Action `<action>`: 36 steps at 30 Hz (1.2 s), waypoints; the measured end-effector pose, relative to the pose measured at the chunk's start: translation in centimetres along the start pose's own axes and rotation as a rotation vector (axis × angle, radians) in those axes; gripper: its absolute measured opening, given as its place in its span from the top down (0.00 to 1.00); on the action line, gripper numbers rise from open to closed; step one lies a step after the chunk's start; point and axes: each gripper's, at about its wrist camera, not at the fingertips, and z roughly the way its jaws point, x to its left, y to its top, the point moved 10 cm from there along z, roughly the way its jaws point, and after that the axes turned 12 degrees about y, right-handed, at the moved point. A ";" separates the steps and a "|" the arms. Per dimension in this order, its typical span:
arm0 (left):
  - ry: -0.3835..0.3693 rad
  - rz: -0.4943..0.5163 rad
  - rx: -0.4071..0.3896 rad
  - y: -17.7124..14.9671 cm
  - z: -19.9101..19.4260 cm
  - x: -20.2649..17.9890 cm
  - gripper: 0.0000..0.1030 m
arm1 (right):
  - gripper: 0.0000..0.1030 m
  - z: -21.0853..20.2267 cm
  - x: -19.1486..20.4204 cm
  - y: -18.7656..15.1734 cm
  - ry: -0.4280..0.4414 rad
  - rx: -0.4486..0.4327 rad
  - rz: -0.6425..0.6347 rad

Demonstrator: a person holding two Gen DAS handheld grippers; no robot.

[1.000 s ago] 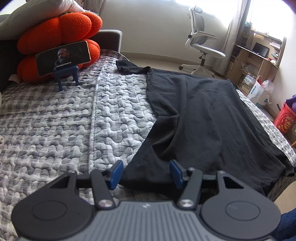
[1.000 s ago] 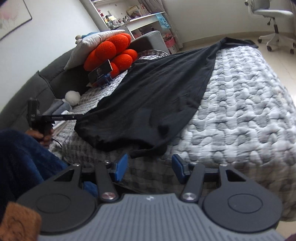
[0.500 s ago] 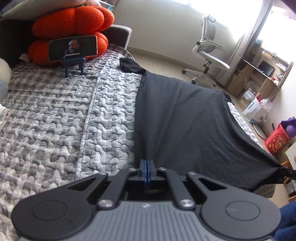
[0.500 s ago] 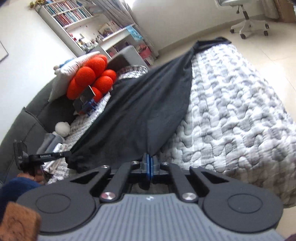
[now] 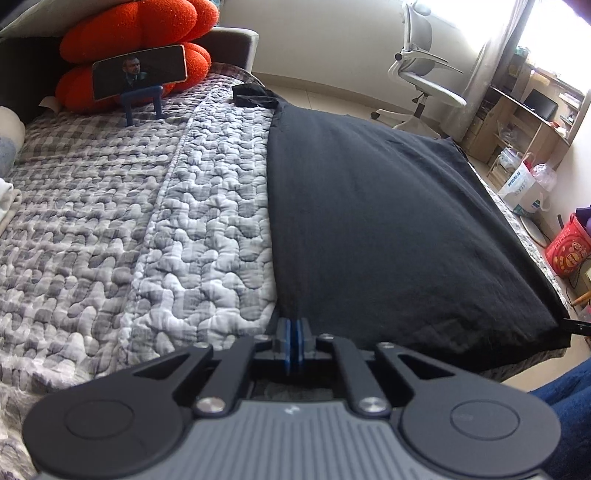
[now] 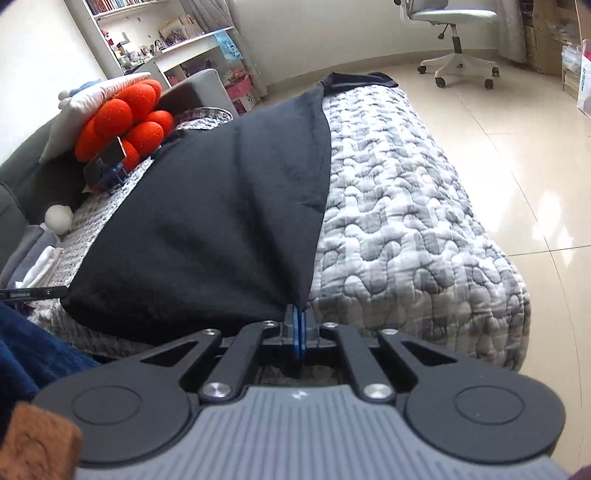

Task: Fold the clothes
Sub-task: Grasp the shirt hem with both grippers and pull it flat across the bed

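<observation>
Left gripper, low in its own view, has its blue pads almost together on the near corner of the black garment; the jaws are easing apart a touch, yet cloth sits between the pads, so I judge it a pinch. From this corner the garment runs away across the right half of the bed, drawn fairly flat and taut, its far end crumpled near the top edge. It looks a thin, matt knit: light, limp, no stiffness, likely to sag and crease wherever it is not held. Corners and hems seem the sensible places to grip. Beneath it the quilt is puffy and pebbled in grey and white, with a checked part farther left. A phone on a blue stand leans before a plump orange cushion.

Right gripper, in its own view, has pads pressed tight on the other near corner of the garment, where folds fan out from the pinch. The cloth lifts slightly off the bed toward it. A shiny tiled floor and a wheeled chair lie beyond.
</observation>
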 end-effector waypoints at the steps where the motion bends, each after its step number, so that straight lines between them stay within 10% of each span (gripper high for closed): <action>1: -0.011 -0.013 0.011 -0.2 0.2 0.0 0.81 | 0.96 0.3 0.1 -0.2 0.008 0.002 -0.002; 3: -0.021 -0.028 0.020 -0.5 0.6 0.0 0.59 | 0.92 0.8 0.3 -0.5 0.021 0.003 -0.007; 13: 0.021 -0.010 -0.007 -0.4 1.8 -1.2 0.62 | 0.63 2.6 2.1 0.9 -0.004 -0.032 -0.074; 15: 0.033 -0.023 -0.007 -0.3 1.6 -0.9 0.90 | 0.74 2.9 2.5 0.8 -0.043 -0.023 -0.114; 17: 0.026 -0.054 0.003 -0.3 1.5 -0.4 0.96 | 0.96 3.0 2.8 0.7 -0.078 -0.015 -0.143; 36: -0.023 -0.065 0.010 -1.3 -2.9 0.3 1.00 | 0.97 -3.2 6.2 2.4 0.058 -0.120 -0.094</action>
